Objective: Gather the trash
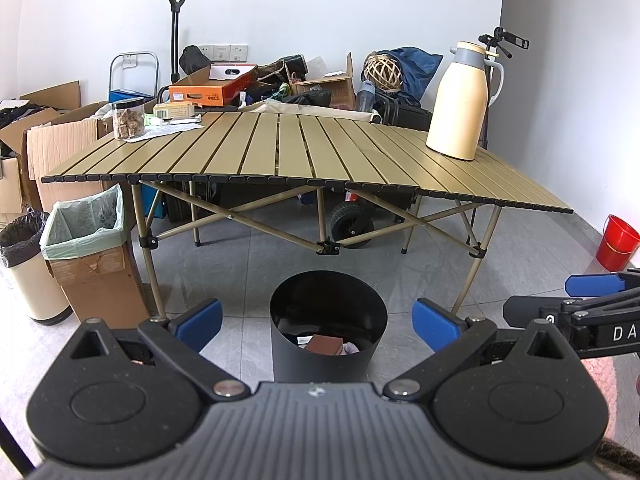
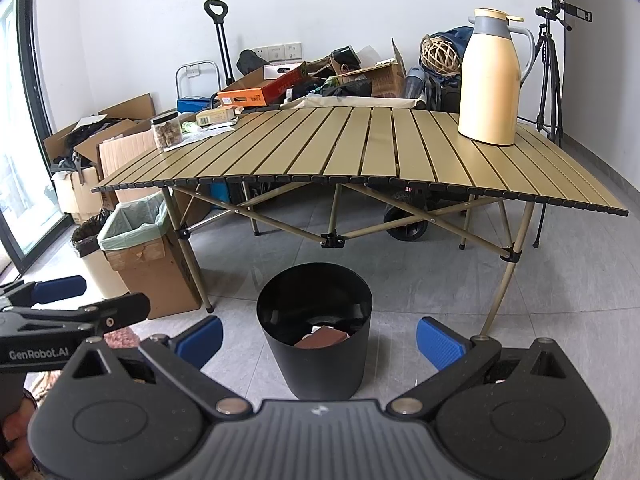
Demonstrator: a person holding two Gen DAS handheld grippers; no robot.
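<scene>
Down on the floor before the slatted table (image 1: 304, 148), one black bin (image 1: 329, 328) holds a brown box and scraps. Both the left gripper (image 1: 318, 322) and right gripper (image 2: 320, 340) gape wide, empty. Only the left view shows the red bucket (image 1: 618, 242); only the right shows a window.

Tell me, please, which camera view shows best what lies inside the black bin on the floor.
The left wrist view. It looks down into the black bin, showing a brown box and pale crumpled trash beside it. The right wrist view shows the bin more from the side, so only the brown box shows.
</scene>
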